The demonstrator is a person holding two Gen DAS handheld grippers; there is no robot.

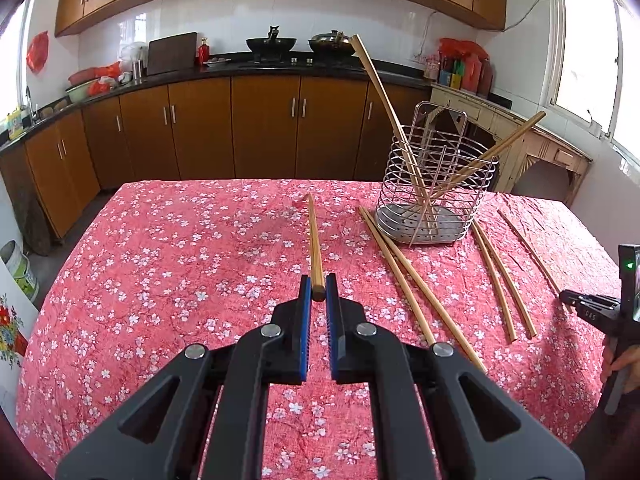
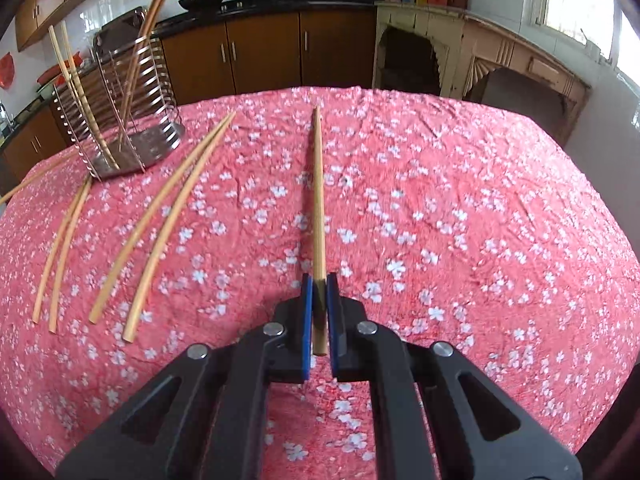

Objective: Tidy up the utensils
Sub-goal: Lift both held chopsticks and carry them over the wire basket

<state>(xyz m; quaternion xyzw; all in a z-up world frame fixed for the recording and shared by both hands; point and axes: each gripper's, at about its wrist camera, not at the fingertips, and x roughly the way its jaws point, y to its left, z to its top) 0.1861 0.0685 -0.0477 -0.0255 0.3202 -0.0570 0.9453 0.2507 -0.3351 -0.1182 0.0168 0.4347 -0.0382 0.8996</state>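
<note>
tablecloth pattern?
The tablecloth is pinkish red with small white blossoms; the right wrist view shows it best.

Black tongs [image 1: 319, 292], blue pads [image 1: 305, 312], silver rivets [image 1: 271, 331]

Both wrist views sit low over the bench [image 1: 180, 240], facing the kitchen cabinets; wire holder [image 1: 436, 196] right of left view, left of right view [image 2: 120, 120], shared.
</note>
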